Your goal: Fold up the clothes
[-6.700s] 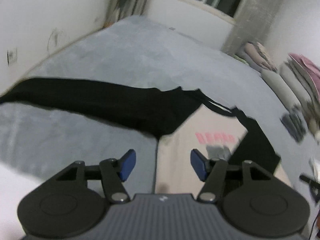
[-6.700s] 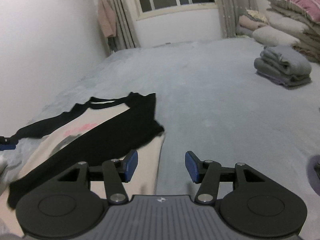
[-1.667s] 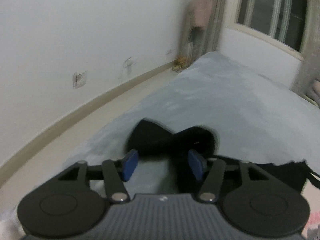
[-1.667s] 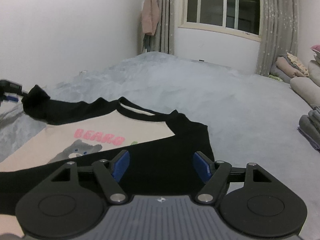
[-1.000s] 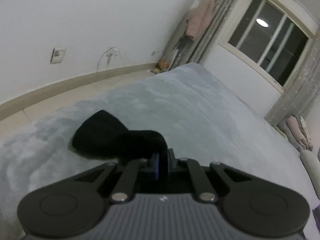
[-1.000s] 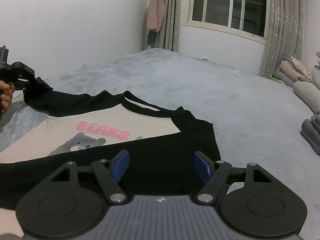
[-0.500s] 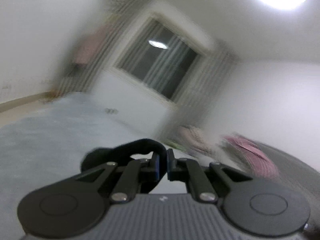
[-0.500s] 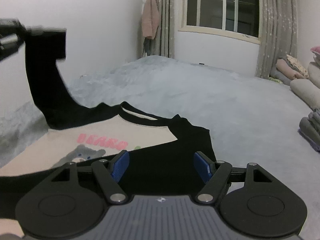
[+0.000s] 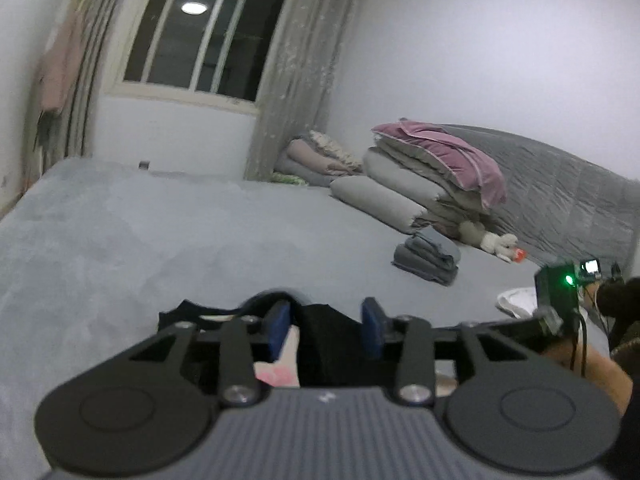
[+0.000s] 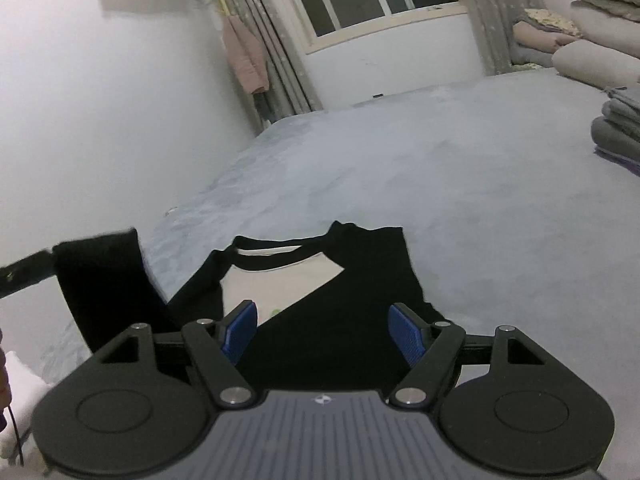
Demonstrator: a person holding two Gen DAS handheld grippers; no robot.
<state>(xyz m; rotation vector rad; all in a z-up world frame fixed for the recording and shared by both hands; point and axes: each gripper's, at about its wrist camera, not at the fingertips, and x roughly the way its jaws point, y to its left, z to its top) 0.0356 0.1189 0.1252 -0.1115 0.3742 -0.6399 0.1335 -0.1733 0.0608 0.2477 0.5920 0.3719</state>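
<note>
Left gripper jaws now parting, releasing sleeve over shirt; right gripper jaws gaping wide; soft, limp, hem-gripping best

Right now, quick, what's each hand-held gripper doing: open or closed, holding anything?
Left hand-held gripper: open, with the black sleeve loose between its fingers.
Right hand-held gripper: open, holding nothing, over the shirt.

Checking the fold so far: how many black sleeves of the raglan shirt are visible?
2: one black sleeve lies diagonally across the cream chest; the other black sleeve is raised at the left.
</note>
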